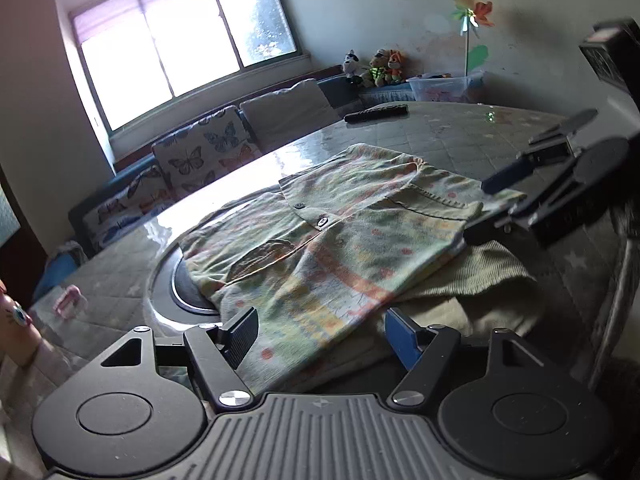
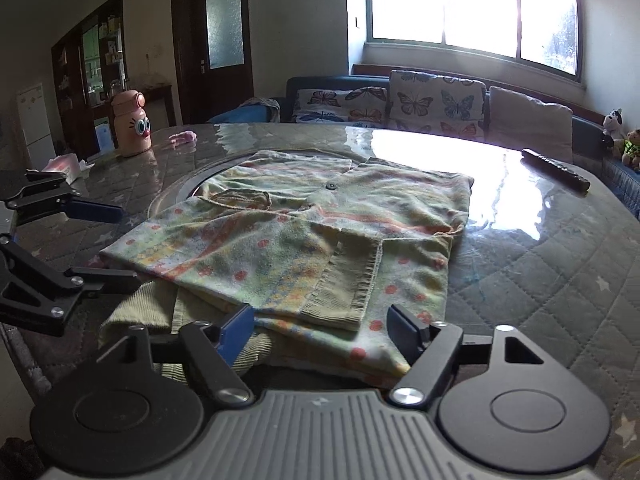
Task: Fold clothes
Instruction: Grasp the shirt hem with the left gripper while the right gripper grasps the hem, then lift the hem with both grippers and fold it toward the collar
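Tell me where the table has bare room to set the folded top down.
Bare quilted table lies right of the patterned top, below the remote control. Another patch sits between the top and the pink cartoon bottle. The near left edge is crowded: the left gripper and a ribbed green garment.

Your left wrist view looks low across the table [image 1: 440, 136] toward the window wall; your right wrist view faces the sofa [image 2: 440, 100] and door. Both sit close over the same folded shirt [image 1: 328, 240].
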